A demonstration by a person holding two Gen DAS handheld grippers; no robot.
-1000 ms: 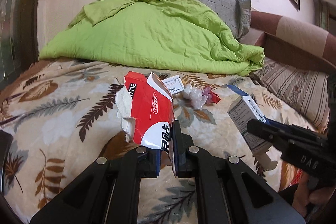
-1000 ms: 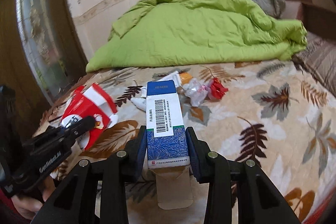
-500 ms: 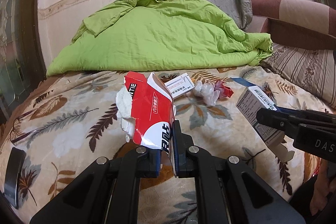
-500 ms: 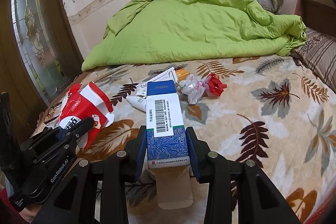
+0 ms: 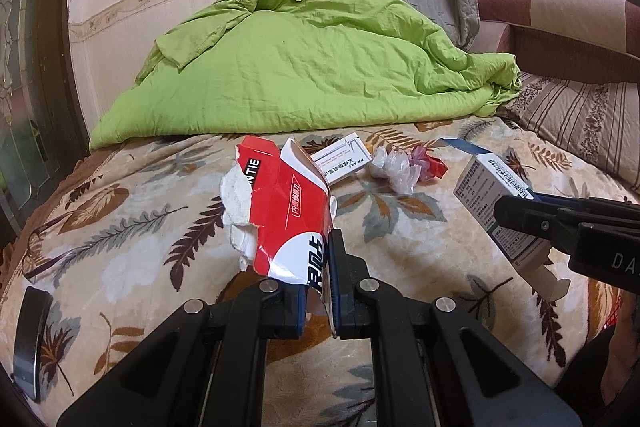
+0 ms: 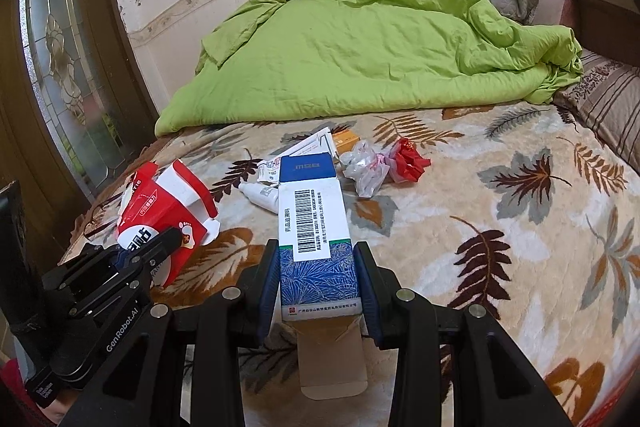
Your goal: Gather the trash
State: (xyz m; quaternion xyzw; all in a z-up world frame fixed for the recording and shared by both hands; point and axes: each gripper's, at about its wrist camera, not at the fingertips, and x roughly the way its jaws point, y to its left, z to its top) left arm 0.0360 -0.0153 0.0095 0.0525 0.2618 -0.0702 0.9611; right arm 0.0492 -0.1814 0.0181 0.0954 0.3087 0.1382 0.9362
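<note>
A torn red carton (image 5: 286, 211) is clamped in the left hand-held gripper (image 5: 318, 291), pinched by its near lower edge and held above the bed (image 5: 120, 239); white tissue is seen spilling from the tear on its left side. A blue-and-white box (image 6: 316, 227) is clamped between the fingers of the right hand-held gripper (image 6: 318, 283), its long axis running straight away from the fingers, barcode face up, the near end flap hanging open. Both hands are thus judged full. The remaining trash is noted farther up the bed, ahead of both grippers and near the green quilt (image 6: 372, 55): a white box (image 5: 342, 159), a small tube (image 6: 260, 191), a crumpled clear bag (image 6: 364, 167) and a red wrapper (image 6: 408, 161) touching it. The pile lies slightly left of centre in the right view and slightly right in the left view, so neither hand is clearly nearer. No bin or bag for collection is visible in either view; what the held boxes contain, beyond the tissue, cannot be told. A drop-off is judged necessary before the pile can be reached.
</note>
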